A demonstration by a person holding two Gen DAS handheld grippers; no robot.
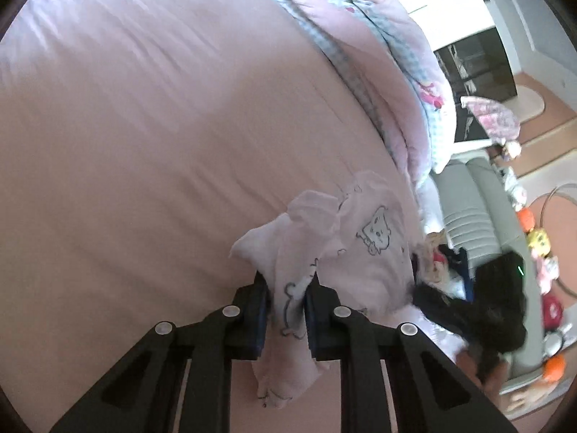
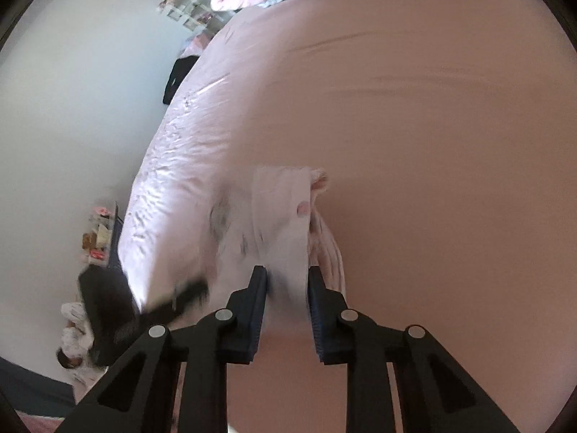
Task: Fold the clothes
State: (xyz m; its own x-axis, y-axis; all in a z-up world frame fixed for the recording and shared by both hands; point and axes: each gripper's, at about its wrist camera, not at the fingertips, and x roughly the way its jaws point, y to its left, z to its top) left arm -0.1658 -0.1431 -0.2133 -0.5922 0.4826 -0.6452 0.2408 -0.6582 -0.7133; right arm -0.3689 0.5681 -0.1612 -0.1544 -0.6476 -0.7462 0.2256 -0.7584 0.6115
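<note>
Both the left gripper (image 1: 286, 288) and right gripper (image 2: 287, 285) pinch the crumpled pink baby garment (image 1: 364, 249) above the bed (image 1: 144, 144); folding has barely begun.

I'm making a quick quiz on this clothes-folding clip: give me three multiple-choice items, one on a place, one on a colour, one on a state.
1. Where does the pale pink garment lie?
A. on the pink bed sheet
B. on a wooden desk
C. in a laundry basket

2. What colour are the pads on the fingers of the left gripper?
A. red
B. blue
C. yellow

3. How does the right gripper stand?
A. wide open, clear of all cloth
B. shut on a metal hanger
C. shut on the garment's cloth

Answers:
1 A: the pink bed sheet spreads all around and under the garment.
2 B: blue strips line the inner faces of the black fingers.
3 C: a fold of the garment passes between its two pads, which press on it.
</note>
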